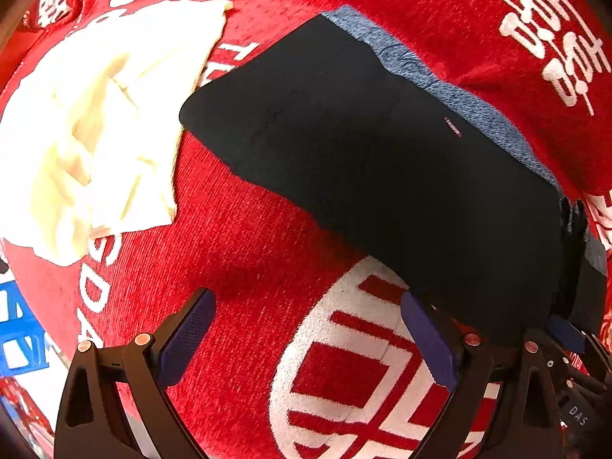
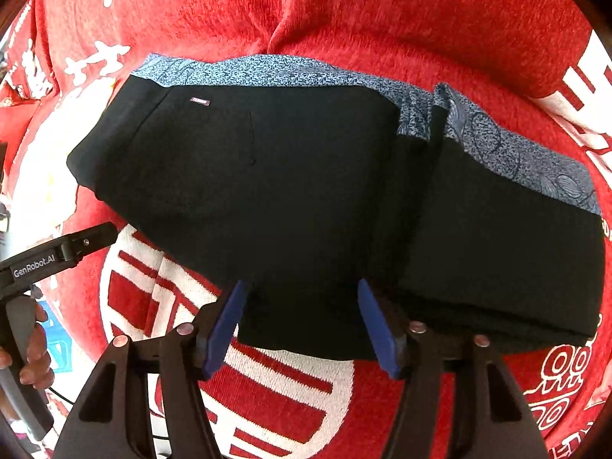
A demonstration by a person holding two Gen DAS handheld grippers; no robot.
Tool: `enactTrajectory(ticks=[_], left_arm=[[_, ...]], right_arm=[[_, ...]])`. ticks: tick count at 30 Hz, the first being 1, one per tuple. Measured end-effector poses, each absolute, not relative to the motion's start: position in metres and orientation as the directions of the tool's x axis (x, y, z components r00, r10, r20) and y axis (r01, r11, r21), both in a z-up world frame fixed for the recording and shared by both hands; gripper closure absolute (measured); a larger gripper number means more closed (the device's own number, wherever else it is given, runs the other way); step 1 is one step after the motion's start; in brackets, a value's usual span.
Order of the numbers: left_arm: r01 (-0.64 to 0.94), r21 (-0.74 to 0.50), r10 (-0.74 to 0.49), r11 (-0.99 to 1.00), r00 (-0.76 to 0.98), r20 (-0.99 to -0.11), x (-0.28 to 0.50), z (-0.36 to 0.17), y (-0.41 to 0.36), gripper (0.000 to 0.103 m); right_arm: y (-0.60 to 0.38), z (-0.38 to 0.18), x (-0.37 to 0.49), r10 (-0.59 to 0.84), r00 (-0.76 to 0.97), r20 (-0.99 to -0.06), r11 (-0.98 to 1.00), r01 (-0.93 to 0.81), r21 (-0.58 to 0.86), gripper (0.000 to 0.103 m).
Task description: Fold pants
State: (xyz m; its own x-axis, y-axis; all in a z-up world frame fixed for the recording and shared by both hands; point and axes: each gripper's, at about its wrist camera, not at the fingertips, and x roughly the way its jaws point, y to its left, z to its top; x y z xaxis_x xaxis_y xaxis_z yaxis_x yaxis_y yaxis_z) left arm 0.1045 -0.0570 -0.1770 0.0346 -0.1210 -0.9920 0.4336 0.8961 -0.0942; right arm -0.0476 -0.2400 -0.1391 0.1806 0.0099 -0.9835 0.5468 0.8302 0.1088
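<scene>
The black pants [image 2: 306,191] lie folded on a red cloth with white characters [image 2: 344,19]; a blue patterned lining strip [image 2: 267,72] shows along their far edge. In the left wrist view the pants [image 1: 363,134] lie ahead and to the right. My left gripper [image 1: 306,329] is open and empty over the red cloth, its right finger at the pants' near edge. My right gripper [image 2: 302,317] is open with its jaws astride the pants' near edge, not closed on it. The left gripper's body [image 2: 57,252] shows at the left of the right wrist view.
A cream-white garment [image 1: 103,126] lies crumpled on the cloth left of the pants. A blue crate [image 1: 19,336] stands off the cloth's left edge. A hand [image 2: 34,355] holds the left gripper's handle.
</scene>
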Motion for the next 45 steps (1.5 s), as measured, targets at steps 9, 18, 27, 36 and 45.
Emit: enactTrajectory(ticks=[9,18,27,36,45], left_arm=[[0.395,-0.096,-0.131,0.914,0.063,-0.989,0.097,-0.153,-0.041,0.006],[0.361,-0.104,-0.136,0.927,0.064,-0.989,0.099,-0.148,-0.022,0.006],[0.392,-0.123,-0.162,0.912,0.069,-0.984,0.114,-0.151,-0.030,0.006],[0.367,-0.167,-0.197,0.915,0.045,-0.979,0.125,-0.164,-0.035,0.006],[0.359,-0.253,-0.279,0.898,0.022,-0.960,0.128,-0.169,-0.042,0.006]], right_arm=[[-0.233,-0.128,-0.058,0.026,0.161,-0.987,0.810,0.575,0.116,0.037],[-0.223,-0.114,-0.032,0.024,0.172,-0.985,0.858,0.501,0.109,0.037],[-0.254,-0.104,-0.027,-0.030,0.201,-0.979,0.827,0.555,0.089,0.037],[-0.267,-0.139,-0.050,0.048,0.192,-0.980,0.743,0.650,0.163,0.035],[-0.260,-0.138,-0.052,0.033,0.223,-0.974,0.750,0.638,0.172,0.030]])
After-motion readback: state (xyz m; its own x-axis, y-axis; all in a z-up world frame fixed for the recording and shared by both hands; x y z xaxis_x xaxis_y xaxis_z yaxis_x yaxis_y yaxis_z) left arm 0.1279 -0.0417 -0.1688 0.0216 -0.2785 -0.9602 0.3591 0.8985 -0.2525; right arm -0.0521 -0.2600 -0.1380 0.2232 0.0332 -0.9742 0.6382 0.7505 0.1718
